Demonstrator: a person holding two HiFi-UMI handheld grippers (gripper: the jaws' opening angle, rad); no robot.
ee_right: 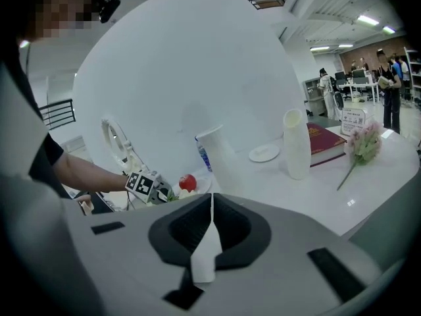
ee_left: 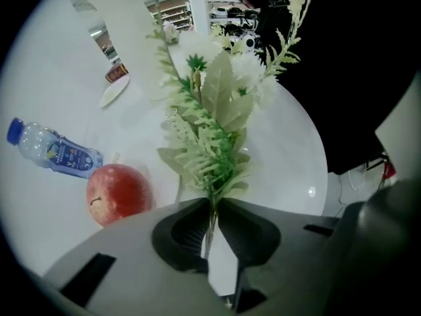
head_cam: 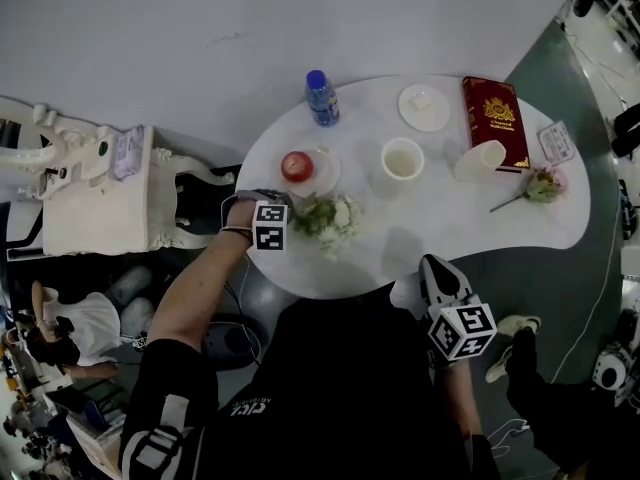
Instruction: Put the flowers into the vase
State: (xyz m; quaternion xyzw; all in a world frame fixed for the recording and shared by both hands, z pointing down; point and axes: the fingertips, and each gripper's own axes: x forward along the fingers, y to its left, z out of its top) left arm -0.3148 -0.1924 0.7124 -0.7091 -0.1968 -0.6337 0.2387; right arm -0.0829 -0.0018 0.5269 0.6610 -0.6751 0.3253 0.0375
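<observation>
Looking down from my head, I see my left tongs [head_cam: 268, 226] standing over the white-and-green sprig [head_cam: 328, 218] at the near edge of the table [head_cam: 440, 228], well apart from the nearer vase [head_cam: 403, 175]. On the way there, the bushy head could brush the apple [head_cam: 296, 165].

Along the left tongs' jaws, I am pinching only the thin stem [ee_left: 209, 219], low down, so the top-heavy sprig may swivel or slip out.

Along my right tongs [ee_right: 211, 195], the jaws are pressed together on nothing. With nothing steadying the vase, a stem catching its rim could tip it.
</observation>
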